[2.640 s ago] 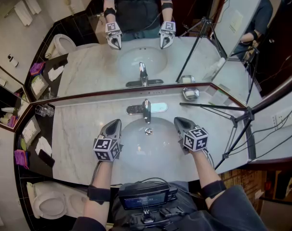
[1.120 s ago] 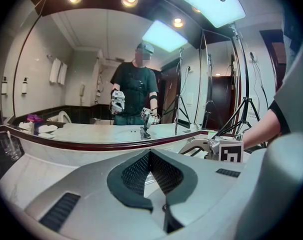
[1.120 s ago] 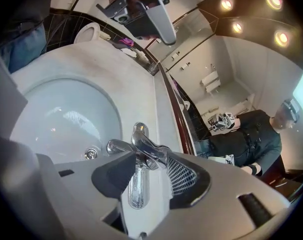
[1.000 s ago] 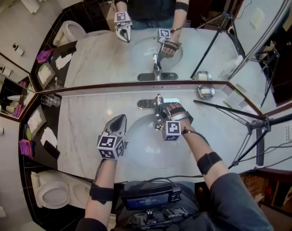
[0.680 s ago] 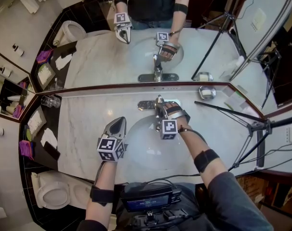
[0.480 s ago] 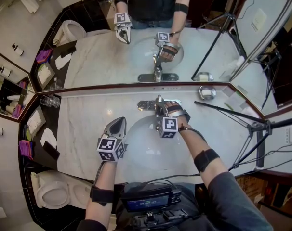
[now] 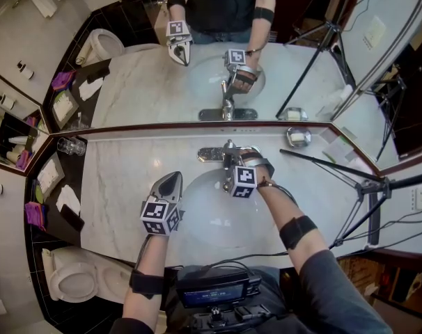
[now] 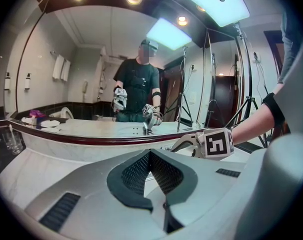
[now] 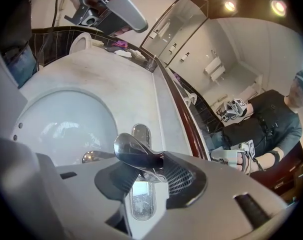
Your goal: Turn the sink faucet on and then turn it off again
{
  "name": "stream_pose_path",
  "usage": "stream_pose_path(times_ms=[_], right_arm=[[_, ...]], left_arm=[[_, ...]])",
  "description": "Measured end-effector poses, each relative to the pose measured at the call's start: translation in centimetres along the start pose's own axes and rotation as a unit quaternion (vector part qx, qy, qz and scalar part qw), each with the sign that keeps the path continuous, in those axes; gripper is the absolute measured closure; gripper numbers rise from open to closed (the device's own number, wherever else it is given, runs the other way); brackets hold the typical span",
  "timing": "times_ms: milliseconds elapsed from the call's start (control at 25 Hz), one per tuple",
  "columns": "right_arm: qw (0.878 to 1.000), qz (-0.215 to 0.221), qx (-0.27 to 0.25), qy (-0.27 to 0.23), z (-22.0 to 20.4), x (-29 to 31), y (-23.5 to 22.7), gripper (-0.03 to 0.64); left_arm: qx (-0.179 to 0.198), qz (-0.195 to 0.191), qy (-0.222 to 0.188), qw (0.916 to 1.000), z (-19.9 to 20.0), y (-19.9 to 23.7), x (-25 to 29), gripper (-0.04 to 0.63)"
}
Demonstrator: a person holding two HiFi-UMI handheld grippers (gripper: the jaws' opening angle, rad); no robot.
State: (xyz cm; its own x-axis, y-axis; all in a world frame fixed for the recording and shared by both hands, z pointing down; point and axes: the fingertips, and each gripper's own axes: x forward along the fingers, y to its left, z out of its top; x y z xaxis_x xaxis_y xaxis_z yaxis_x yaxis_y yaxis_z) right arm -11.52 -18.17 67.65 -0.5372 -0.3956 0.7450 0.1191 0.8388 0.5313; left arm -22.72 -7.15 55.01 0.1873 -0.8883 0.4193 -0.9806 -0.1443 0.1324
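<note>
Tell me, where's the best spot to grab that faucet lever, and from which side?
Grip the faucet lever by its broad free end, pinching its two side edges, coming from the basin side, angled down. It juts toward the basin from its base, so that end likely gives most leverage and open access.

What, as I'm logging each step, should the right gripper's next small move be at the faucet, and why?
Probably finish closing the right gripper on the faucet lever: its jaws have just been closing, the lever sits between them, seemingly not yet clamped, and no water is running.
</note>
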Motion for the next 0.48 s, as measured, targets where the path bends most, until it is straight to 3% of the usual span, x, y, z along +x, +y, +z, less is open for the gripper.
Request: stream_pose_path(times_ms=[360,480], right_arm=[[0.988,0.064,0.142,-0.007,-0.5,0.3,-2.3,0.471],[0.985,0.085,0.151,-0.006,-0.4,0.3,-2.4,0.471]], left_arm=[[-0.002,-0.001,0.000,1.0000,0.1,0.0,0.2,0.609],[-0.002,-0.001,-0.001,1.0000,0.1,0.0,0.3,0.609]])
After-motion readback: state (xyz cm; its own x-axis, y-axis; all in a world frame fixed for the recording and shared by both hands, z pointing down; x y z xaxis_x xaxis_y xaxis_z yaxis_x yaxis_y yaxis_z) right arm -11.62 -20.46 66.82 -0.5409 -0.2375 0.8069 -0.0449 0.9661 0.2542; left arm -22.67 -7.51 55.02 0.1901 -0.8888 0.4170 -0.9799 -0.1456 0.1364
